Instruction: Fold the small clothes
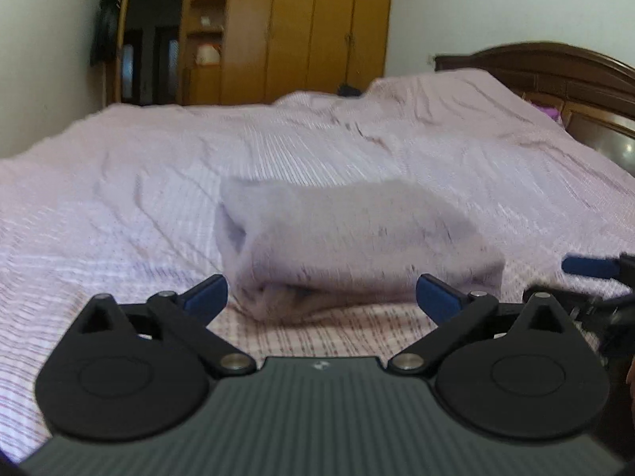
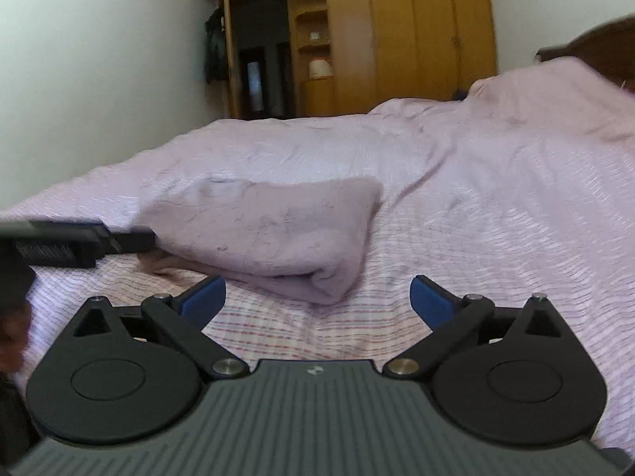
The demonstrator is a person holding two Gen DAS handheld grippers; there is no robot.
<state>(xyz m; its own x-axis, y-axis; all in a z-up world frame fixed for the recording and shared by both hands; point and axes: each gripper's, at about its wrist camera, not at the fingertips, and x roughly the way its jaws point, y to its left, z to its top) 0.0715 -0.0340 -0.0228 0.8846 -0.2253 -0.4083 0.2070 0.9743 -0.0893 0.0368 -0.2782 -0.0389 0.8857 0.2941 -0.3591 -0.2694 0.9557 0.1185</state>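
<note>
A small pale lilac garment (image 1: pixel 341 238) lies folded into a thick bundle on the bed, its rolled edge facing me. My left gripper (image 1: pixel 321 297) stands open just short of that edge, blue pads wide apart with nothing between them. In the right wrist view the same folded garment (image 2: pixel 270 230) sits ahead and to the left. My right gripper (image 2: pixel 317 299) is open too, near the bundle's right corner and apart from it. The left gripper's black body (image 2: pixel 75 244) shows at the left edge there. The right gripper's blue pad (image 1: pixel 587 266) shows at the left wrist view's right edge.
A pink-and-white striped bedspread (image 1: pixel 139 206) covers the bed and bulges into a rumpled mound (image 1: pixel 436 99) at the far end. A dark wooden headboard (image 1: pixel 555 67) is at the right. Wooden wardrobes (image 1: pixel 309 27) and a doorway stand beyond the bed.
</note>
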